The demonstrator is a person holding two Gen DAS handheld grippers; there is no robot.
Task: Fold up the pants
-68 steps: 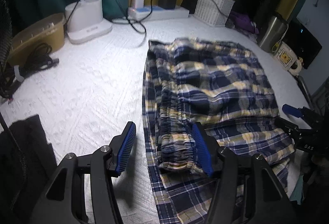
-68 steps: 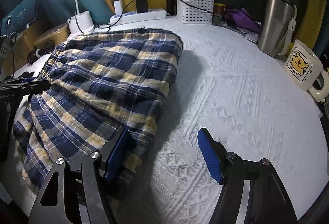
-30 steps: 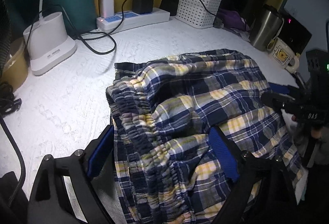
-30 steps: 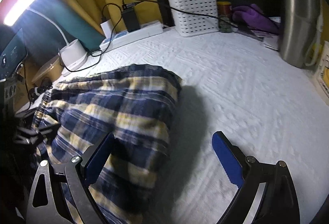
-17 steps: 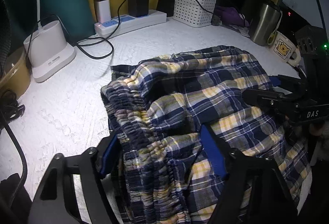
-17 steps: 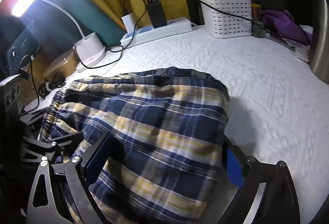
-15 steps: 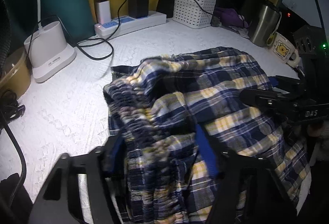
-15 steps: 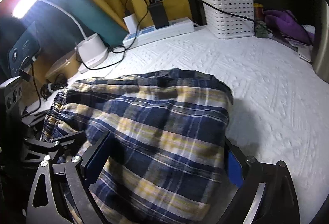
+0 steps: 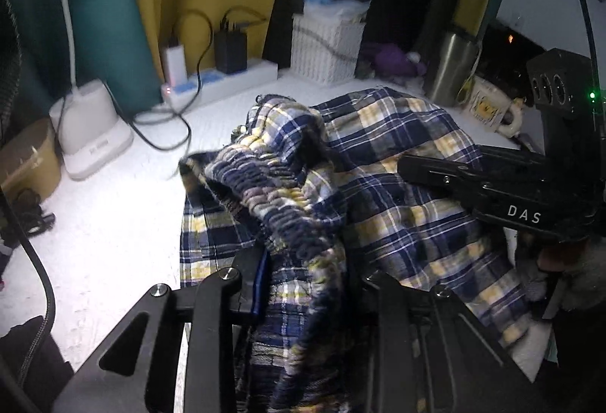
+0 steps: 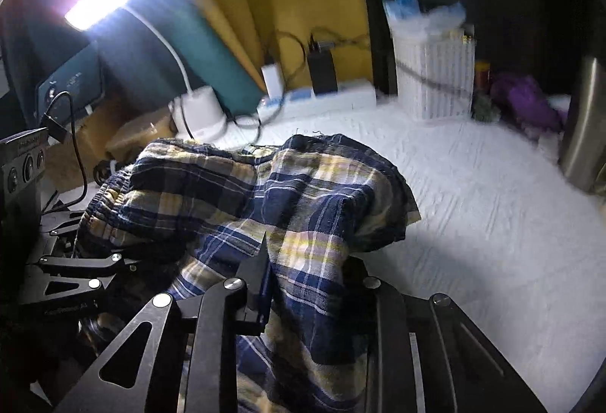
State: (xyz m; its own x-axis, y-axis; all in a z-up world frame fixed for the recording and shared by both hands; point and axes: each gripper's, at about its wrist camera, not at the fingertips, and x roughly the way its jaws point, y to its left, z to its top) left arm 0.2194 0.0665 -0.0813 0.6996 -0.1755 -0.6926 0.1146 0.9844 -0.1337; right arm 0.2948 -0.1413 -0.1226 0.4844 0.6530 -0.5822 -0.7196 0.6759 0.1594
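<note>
The blue, yellow and white plaid pants lie bunched on the white bed cover. My left gripper is closing, and its pads pinch the gathered elastic waistband, which it holds raised off the cover. In the right wrist view my right gripper is also closing, with the other edge of the pants pressed between its pads and lifted. Each gripper shows in the other's view: the right gripper at the right edge, the left gripper low on the left.
Along the back stand a white lamp base, a power strip with chargers and cables, a white basket, a steel tumbler and a mug. A brown box sits at the left. Bare cover lies right of the pants.
Both grippers went from wide open around the pants to pinched on the cloth. Both have risen, pulling the near edge up into a bunch.
</note>
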